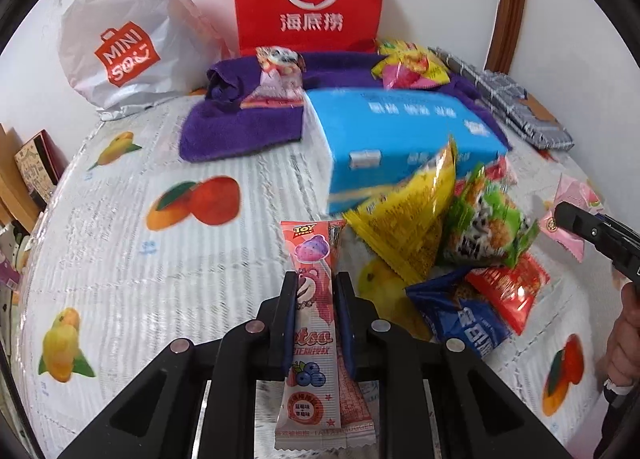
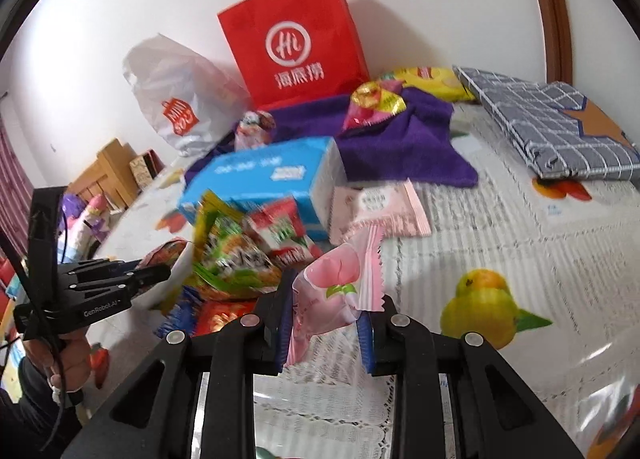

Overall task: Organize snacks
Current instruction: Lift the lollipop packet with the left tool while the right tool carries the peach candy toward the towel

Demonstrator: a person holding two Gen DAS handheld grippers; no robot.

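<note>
A long pink stick pack [image 1: 316,323] is being gripped lengthwise by the left gripper [image 1: 316,299] and a pink peach packet [image 2: 336,299] by the right gripper [image 2: 330,311], with the snack pile [image 1: 460,243] lying between them on the table [image 1: 140,259].

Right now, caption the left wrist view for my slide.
Left gripper holding a pink candy stick beside a snack pile.

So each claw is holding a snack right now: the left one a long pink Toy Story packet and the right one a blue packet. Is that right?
Not quite. The left claw does hold the long pink Toy Story packet, but the right claw grips a pink packet with a peach on it, not a blue one, as the right wrist view shows. The blue packet lies on the table.
</note>
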